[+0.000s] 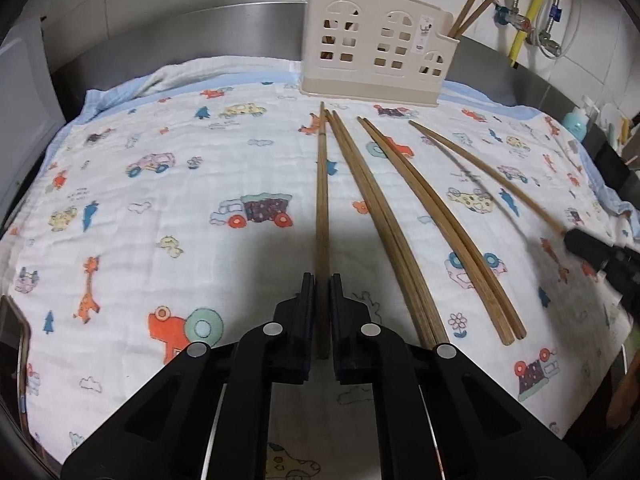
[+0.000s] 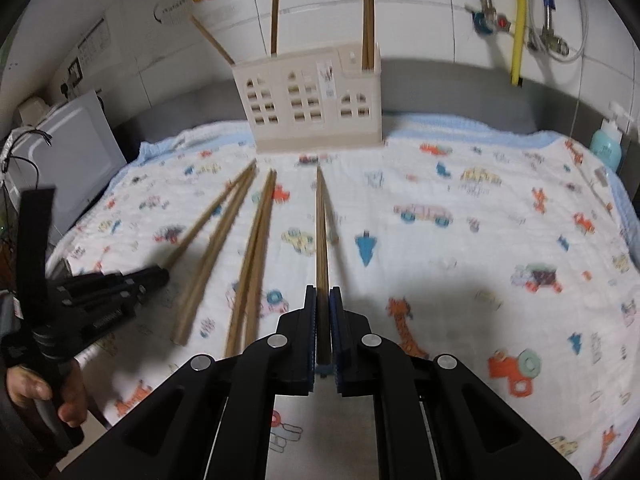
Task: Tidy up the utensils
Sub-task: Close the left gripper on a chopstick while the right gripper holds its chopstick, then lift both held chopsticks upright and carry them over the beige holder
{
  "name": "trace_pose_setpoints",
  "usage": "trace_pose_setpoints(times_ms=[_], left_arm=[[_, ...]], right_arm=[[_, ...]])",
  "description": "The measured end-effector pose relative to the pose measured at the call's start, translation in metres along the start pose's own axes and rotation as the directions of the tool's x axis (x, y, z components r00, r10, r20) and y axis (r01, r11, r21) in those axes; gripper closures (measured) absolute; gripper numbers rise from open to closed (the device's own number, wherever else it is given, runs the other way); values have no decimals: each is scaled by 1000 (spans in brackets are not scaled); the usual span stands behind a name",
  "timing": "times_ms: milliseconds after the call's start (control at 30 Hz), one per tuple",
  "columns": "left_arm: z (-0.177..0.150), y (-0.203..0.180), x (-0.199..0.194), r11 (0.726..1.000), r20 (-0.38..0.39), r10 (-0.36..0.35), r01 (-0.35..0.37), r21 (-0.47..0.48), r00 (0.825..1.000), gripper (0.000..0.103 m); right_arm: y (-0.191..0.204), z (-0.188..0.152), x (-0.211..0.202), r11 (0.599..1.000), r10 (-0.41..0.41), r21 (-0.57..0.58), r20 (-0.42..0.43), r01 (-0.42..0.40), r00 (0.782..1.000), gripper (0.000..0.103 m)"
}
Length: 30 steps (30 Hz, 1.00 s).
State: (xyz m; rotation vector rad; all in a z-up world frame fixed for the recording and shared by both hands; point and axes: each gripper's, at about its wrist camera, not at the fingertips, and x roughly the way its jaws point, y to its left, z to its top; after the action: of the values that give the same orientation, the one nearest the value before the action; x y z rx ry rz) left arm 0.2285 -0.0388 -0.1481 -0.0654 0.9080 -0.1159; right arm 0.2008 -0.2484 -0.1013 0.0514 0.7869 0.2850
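A cream house-shaped utensil holder (image 1: 376, 48) (image 2: 316, 100) stands at the far edge of the printed cloth (image 1: 160, 208) with several wooden chopsticks upright in it. My left gripper (image 1: 322, 280) (image 2: 162, 274) is shut on the near end of a chopstick (image 1: 322, 184) that lies pointing at the holder. My right gripper (image 2: 323, 292) (image 1: 572, 238) is shut on a pair of chopsticks (image 2: 321, 224) (image 1: 488, 176), which hang slightly above the cloth and cast a shadow. Between the two grippers lie two loose bundles of chopsticks (image 1: 384, 220) (image 1: 444, 232) (image 2: 212, 264) (image 2: 256, 248).
A white appliance (image 2: 80, 148) stands off the cloth's left side. A teal bottle (image 2: 606, 148) sits at the far right corner. A yellow hose (image 2: 518, 20) and valves hang on the tiled wall behind. A person's hand (image 2: 40, 392) holds the left gripper's handle.
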Motion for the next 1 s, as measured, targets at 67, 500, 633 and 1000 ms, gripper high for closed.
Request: trace_pose_setpoints(times_ms=[67,500,633,1000], left_arm=[[0,0,0,1000,-2,-8,8,10,1000,96],[11,8,-25,998,55,-34,32,47,998,96],[29,13,-50,998,128,-38,31,52,991,96],[91,11,-91,993,245,-69,44,108,967,96]], right_arm=[[1,12,-12,1000,4,-6,36,-3,999,97],[18,97,-58,991,39,-134,152,-18,988,97],[23,123,-66,987,63,-159,157,-37,986,97],[38,186,-75,974,45,-225,200,1,979,97]])
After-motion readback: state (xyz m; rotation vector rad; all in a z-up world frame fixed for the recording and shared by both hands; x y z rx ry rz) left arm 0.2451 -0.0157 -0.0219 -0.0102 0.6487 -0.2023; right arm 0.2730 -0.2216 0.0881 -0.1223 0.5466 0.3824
